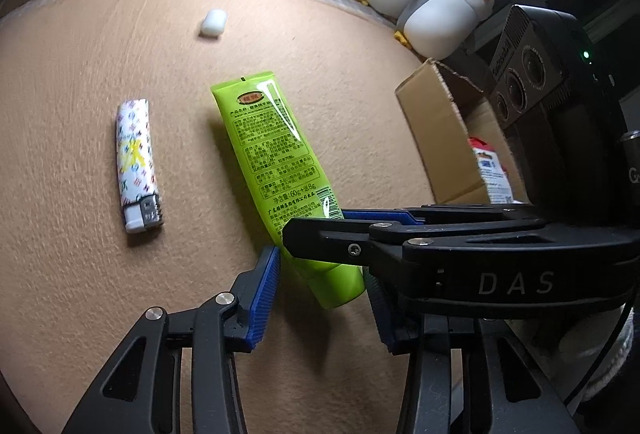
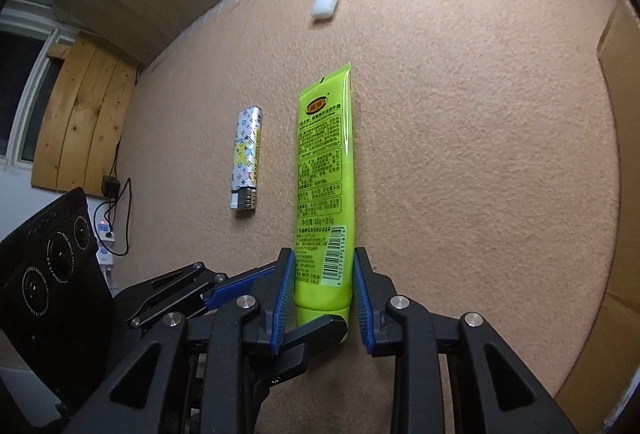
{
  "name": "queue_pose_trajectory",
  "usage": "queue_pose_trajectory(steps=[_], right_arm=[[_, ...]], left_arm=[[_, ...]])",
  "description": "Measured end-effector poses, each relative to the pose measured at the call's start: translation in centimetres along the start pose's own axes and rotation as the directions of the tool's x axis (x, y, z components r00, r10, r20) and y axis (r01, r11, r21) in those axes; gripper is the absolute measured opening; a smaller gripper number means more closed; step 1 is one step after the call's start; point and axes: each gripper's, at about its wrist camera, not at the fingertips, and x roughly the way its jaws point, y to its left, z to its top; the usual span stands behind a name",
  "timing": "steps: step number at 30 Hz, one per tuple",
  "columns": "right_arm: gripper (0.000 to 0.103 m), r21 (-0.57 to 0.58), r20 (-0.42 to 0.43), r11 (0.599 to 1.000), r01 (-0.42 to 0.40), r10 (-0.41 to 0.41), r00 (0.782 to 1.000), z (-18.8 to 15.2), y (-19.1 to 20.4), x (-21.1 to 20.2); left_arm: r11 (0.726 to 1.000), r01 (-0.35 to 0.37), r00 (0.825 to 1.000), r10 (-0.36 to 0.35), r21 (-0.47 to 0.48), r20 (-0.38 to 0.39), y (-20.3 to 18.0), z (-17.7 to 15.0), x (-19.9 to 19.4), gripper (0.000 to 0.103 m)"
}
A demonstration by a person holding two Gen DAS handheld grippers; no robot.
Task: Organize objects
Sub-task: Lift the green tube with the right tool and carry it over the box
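Tube beside lighter, cap end pinched in right gripper, left gripper half-open around cap.

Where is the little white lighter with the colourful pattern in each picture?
Left wrist view: the lighter lies left of centre on the peach mat.
Right wrist view: the lighter lies left of centre, smaller.
Shared landmark: the green tube lies just right of it in both.

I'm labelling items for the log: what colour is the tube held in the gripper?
Bright lime green with dark print; the tube shows best in the right wrist view.
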Motion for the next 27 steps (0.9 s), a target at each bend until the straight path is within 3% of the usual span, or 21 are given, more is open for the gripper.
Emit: queue_pose_trajectory(steps=[6,9,14,27], right_arm=[[0.026,0.009,0.064,1.000,-0.001,0.000,0.998,0.0,-0.7,-3.2],[0.026,0.017,0.093,1.000,0.002,-0.003,0.996,0.0,-1.7,-5.2],[0.026,0.043,0.152,0.999,0.014,-0.020,0.988,-0.1,-3.4,-8.7],[0.026,0.135,0.241,0.990,0.041,-0.072,0.968,-1.7,-9.4,-14.8]], left_arm=[[0.998,0.010,1.000,-0.012,0.057,0.028,-2.9,0.3,-1.2,0.046],[0.995,0.019,0.999,-0.022,0.094,0.036,-3.4,2.6,-1.0,0.046],[0.988,0.045,0.998,-0.052,0.147,0.044,-7.3,2.6,-1.2,0.046],[0.961,0.114,0.992,-0.122,0.252,0.015,-16.8,5.2,4.1,0.046]])
